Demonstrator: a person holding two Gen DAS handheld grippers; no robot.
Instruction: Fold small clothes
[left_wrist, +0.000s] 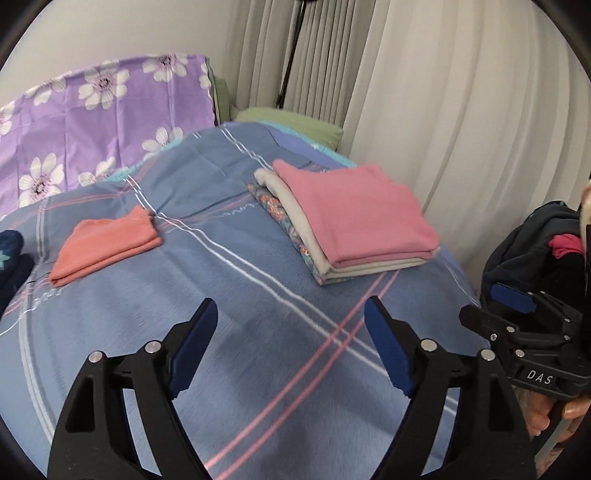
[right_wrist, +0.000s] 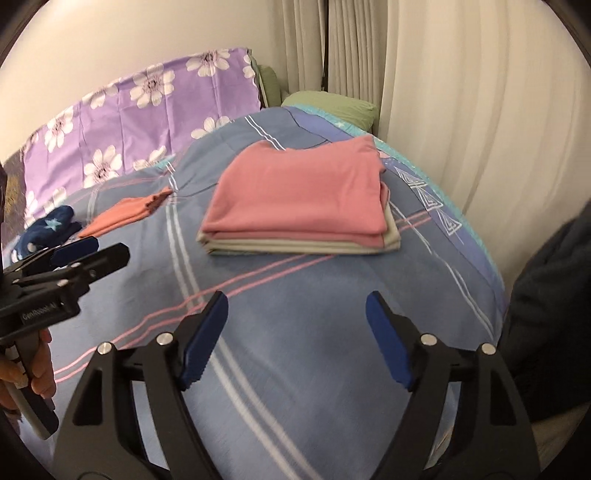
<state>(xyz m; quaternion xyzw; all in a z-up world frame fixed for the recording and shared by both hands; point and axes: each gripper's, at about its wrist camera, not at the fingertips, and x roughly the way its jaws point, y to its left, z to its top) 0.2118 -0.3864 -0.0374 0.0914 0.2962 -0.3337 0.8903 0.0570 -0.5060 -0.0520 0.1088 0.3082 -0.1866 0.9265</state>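
Blue plaid bed (left_wrist: 258, 295) bearing pink-topped stack (right_wrist: 299, 195); floral bottom layer (left_wrist: 273, 206) only in left view; both jaws wide, empty

Left hand-held gripper (left_wrist: 291, 314) & right hand-held gripper (right_wrist: 296, 306): both jaws wide, empty, angled down.

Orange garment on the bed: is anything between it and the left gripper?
Nothing visible. The left gripper is open and empty over bare blanket, and only blanket lies between it and the folded orange garment. The stack sits off to the right.
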